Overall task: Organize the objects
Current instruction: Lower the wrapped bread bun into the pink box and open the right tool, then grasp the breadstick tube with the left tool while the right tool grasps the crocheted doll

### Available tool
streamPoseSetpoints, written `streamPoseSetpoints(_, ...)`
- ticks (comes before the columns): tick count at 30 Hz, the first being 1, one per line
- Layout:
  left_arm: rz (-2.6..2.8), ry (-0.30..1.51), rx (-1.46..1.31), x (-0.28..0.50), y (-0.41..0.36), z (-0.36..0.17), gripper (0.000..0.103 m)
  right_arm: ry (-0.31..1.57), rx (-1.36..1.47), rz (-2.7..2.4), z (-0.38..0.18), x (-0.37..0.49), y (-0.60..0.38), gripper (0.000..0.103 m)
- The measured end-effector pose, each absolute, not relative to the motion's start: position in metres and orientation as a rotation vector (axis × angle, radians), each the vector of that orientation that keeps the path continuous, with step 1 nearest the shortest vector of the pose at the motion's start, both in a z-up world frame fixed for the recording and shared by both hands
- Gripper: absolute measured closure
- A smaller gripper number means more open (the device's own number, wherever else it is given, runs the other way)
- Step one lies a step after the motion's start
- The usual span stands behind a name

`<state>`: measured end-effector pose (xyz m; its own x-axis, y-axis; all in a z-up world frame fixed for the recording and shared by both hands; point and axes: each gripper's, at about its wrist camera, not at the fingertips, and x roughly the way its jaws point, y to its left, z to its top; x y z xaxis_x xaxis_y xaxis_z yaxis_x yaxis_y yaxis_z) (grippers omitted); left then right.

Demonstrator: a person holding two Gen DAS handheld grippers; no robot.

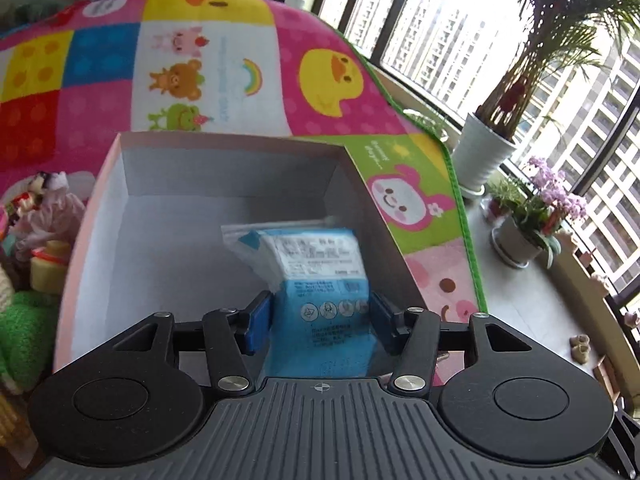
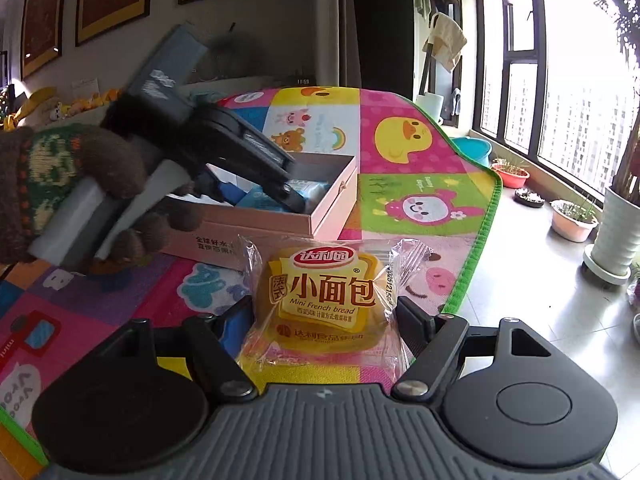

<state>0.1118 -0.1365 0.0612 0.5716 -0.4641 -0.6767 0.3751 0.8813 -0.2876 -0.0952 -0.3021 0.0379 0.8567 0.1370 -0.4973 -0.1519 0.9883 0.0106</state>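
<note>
Blue packet (image 1: 320, 280) clamped between left jaws over box (image 1: 100, 184); bread (image 2: 324, 304) between right jaws.

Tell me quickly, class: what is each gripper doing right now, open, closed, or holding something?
Left gripper: closed on the blue-and-white packet, inside the pink box.
Right gripper: closed on the mini French bread packet, above the play mat.

A home living room high up in an apartment block. A children's cartoon play mat (image 2: 400, 152) covers the floor, framed pictures (image 2: 108, 0) hang upper left, laundry (image 2: 444, 40) dangles by the tall windows (image 1: 440, 40), and potted plants (image 1: 484, 152) line the sill on the right.
</note>
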Motion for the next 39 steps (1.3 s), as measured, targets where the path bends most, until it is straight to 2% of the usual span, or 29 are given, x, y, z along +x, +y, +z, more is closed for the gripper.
streamPoseSetpoints(6, -0.497, 0.643, -0.211, 0.054, -0.062, 0.102, 0.047, 0.49, -0.036, 0.202, 0.071, -0.068, -0.295, 0.028)
streamPoseSetpoints(10, -0.44, 0.602, -0.153, 0.017, -0.027, 0.096, 0.047, 0.505, -0.037, 0.244, 0.097, -0.009, -0.28, 0.028)
streamPoseSetpoints(14, -0.372, 0.616, -0.159, 0.0, 0.006, 0.076, 0.047, 0.629, 0.024, 0.263, 0.107, 0.081, -0.263, 0.028)
streamPoseSetpoints(17, -0.315, 0.632, -0.212, -0.003, 0.032, 0.061, 0.047, 0.733, 0.074, 0.195, 0.095, 0.144, -0.255, 0.028)
streamPoseSetpoints(22, -0.203, 0.672, -0.303, 0.0, 0.077, 0.04, 0.048, 0.89, -0.014, 0.072, 0.046, 0.203, -0.24, 0.028)
streamPoseSetpoints(25, -0.157, 0.678, -0.346, -0.001, 0.095, 0.032, 0.048, 0.918, -0.117, 0.061, 0.036, 0.207, -0.224, 0.021)
streamPoseSetpoints(26, -0.153, 0.68, -0.356, -0.001, 0.098, 0.031, 0.048, 0.919, -0.114, 0.056, 0.039, 0.207, -0.223, 0.016)
streamPoseSetpoints(34, -0.19, 0.683, -0.369, 0.014, 0.084, 0.03, 0.048, 0.762, -0.128, 0.158, 0.091, 0.127, -0.23, 0.011)
streamPoseSetpoints(39, -0.068, 0.673, -0.418, 0.054, 0.072, 0.028, 0.048, 0.692, -0.174, 0.208, 0.091, 0.074, -0.228, 0.01)
